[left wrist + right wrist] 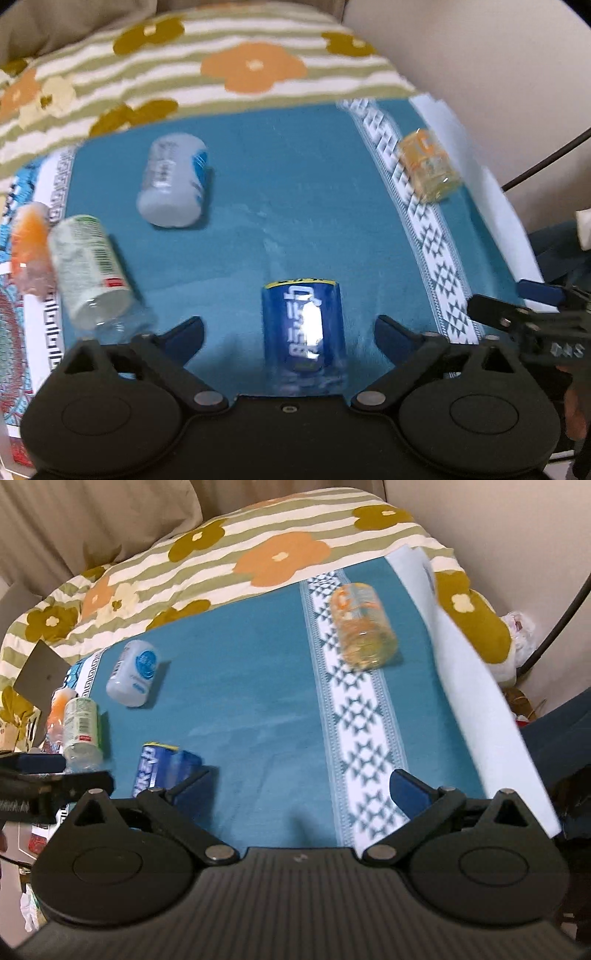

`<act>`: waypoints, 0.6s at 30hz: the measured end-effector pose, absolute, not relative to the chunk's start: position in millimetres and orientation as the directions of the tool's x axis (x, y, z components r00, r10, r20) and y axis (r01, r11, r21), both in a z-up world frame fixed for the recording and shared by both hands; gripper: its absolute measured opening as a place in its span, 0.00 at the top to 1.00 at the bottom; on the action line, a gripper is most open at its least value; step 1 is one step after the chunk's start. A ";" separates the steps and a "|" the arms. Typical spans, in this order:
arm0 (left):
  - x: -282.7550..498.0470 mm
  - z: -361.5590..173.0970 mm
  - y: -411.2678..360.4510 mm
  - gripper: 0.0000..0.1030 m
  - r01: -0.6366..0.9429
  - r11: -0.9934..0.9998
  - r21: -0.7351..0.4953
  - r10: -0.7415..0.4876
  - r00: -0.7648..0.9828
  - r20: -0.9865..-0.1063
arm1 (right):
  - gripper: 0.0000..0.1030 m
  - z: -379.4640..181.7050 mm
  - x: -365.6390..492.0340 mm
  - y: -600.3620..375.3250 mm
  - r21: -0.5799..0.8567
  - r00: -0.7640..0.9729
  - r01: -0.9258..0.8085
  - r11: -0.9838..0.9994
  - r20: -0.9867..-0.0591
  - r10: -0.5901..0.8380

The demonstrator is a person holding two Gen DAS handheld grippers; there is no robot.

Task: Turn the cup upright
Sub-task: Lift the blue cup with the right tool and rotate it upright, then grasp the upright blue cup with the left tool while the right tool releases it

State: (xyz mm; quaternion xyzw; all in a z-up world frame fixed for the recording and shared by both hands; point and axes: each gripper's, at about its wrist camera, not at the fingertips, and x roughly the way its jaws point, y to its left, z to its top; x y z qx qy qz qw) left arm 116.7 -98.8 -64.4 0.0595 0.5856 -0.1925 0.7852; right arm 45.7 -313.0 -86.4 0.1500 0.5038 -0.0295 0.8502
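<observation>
Currently both tongs are spread wide and hold nothing; left gripper (289, 334) has its blue pads well apart, with the blue cup (304, 328) between them, touching neither pad; that cup has a blue label with white script and a yellow band at its far end, clear section at the near end; whether it lies on its side or stands inverted cannot be told from the blur; in the right wrist view the same cup (162, 770) sits just beyond the left finger (194, 788) of the right gripper (303, 790), partly hidden by it; contact there cannot be told; right gripper's jaws are wide apart over bare teal cloth (240, 709), nothing between them.

Ahead-left of the left gripper: white cup with blue label (173, 181), on its side; further left, a green-labelled clear cup (90, 269) on its side, an orange-patterned cup (29, 247) just beyond it at the cloth edge.

Ahead of the right gripper, slightly right: an orange-printed clear cup (364, 626) on its side, on the white patterned band (364, 738) of the cloth; beyond the cloth, a floral striped blanket (258, 550).
</observation>
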 end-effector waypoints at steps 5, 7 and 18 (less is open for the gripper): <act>133.7 -92.1 -120.9 0.12 0.356 0.929 -0.100 -0.165 0.157 -0.974 | 0.00 -99.8 51.4 -328.8 0.196 0.476 0.118 0.974 -0.872 0.118; 137.9 -99.9 -124.1 0.14 0.342 0.935 -0.096 -0.149 0.134 -0.980 | 0.00 -108.1 55.3 -330.7 0.188 0.463 0.078 0.979 -0.876 0.132; 154.5 -122.0 -139.4 0.25 0.307 0.949 -0.072 -0.101 0.079 -0.992 | 0.00 -140.4 73.5 -335.1 0.276 0.408 0.003 0.961 -0.878 0.250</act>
